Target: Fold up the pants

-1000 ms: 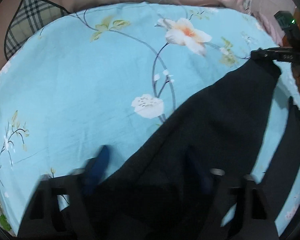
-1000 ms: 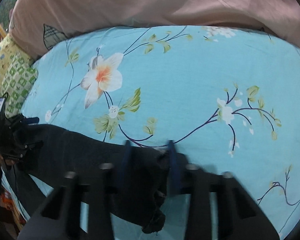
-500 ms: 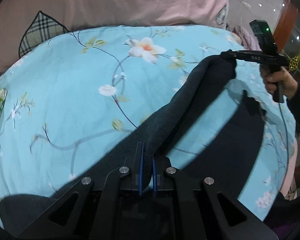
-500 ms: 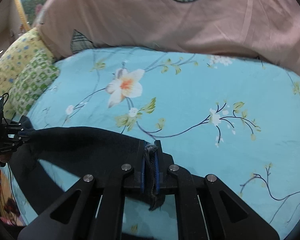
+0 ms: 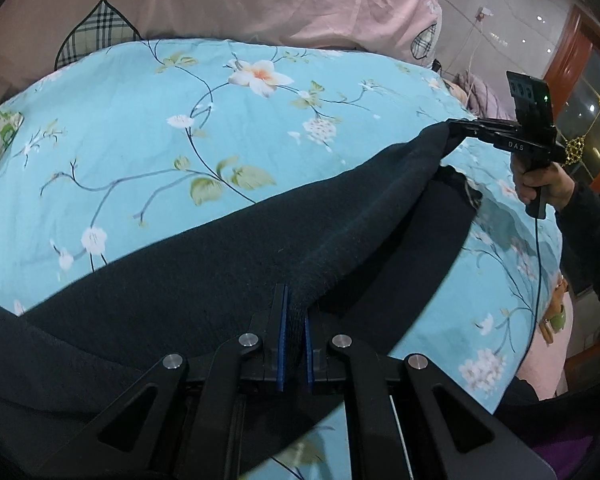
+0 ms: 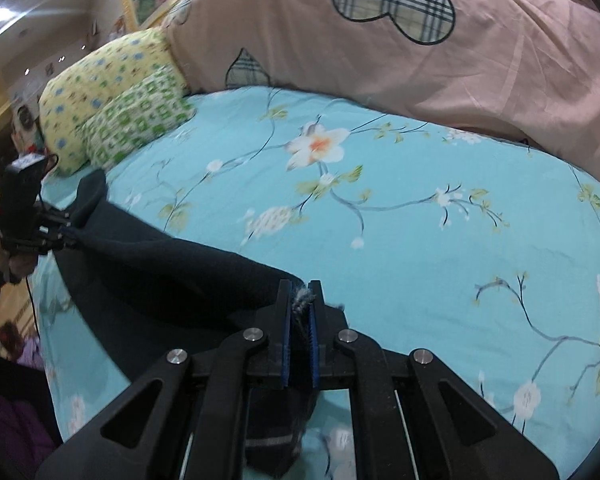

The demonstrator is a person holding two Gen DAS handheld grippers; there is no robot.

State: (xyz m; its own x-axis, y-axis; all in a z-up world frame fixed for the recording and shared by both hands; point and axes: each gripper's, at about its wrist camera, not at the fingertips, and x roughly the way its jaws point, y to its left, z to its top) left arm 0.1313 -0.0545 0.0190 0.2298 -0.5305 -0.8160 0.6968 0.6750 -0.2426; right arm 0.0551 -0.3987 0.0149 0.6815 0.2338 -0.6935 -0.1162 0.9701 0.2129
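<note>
The dark pants (image 5: pixel 260 248) are held stretched above the floral bed (image 5: pixel 140 128), one edge pinched in the closed left gripper (image 5: pixel 294 320) at 6 o'clock, another in the closed right gripper (image 6: pixel 300 312), presumably so a fold can be carried across.

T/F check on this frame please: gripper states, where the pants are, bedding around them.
1. Both grippers are shut on the pants. True: the left gripper and right gripper each pinch the dark pants.
2. The pants lie flat and untouched on the sheet. False: they hang stretched between the grippers.
3. The sheet is plain white. False: light blue with flowers.
4. A pink duvet with plaid hearts lies behind the sheet. True.
5. The pillows are solid red. False: yellow and green patterned.
</note>
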